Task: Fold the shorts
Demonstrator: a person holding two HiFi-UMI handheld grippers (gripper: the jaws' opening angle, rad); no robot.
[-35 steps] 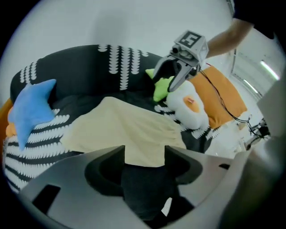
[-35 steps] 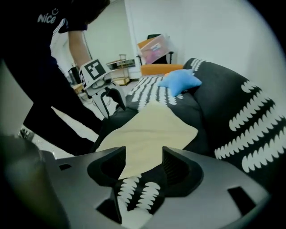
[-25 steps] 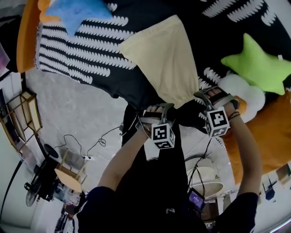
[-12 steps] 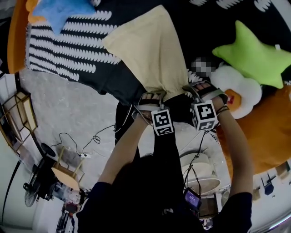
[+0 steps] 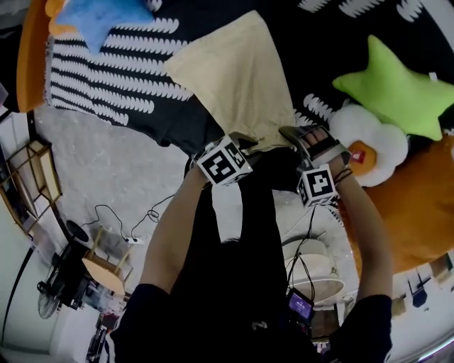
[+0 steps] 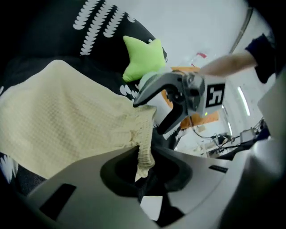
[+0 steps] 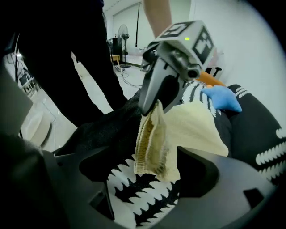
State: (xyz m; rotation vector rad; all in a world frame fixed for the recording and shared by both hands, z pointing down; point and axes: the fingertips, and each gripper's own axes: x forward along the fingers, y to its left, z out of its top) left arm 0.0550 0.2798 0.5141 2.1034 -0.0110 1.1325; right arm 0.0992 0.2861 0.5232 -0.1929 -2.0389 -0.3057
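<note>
The shorts [image 5: 241,78] are cream-coloured and lie on a black blanket [image 5: 120,81] with white marks. Their wider end is away from the person and the waistband is at the near edge of the blanket. The waistband end is lifted a little from the blanket.

The left gripper [image 5: 242,140] holds it. Its jaws have just been closing, and in the left gripper view the ribbed waistband is pinched between them, with a short piece hanging below the pads.

The right gripper [image 5: 296,135] is just beside it, at the other side of the same waistband. Its jaws have just been opening and now stand wide apart. The doubled waistband hangs in the gap between them (neither pad seems to press it), so this gripper holds nothing. Both grippers point downward toward the blanket.

To the right of the shorts lies a green star pillow [image 5: 397,92], and next to it a white pillow [image 5: 369,145]. A blue star pillow [image 5: 99,18] lies at the far left of the blanket. Beside the blanket's near edge there is a grey floor [image 5: 106,170] with cables [image 5: 152,213].
</note>
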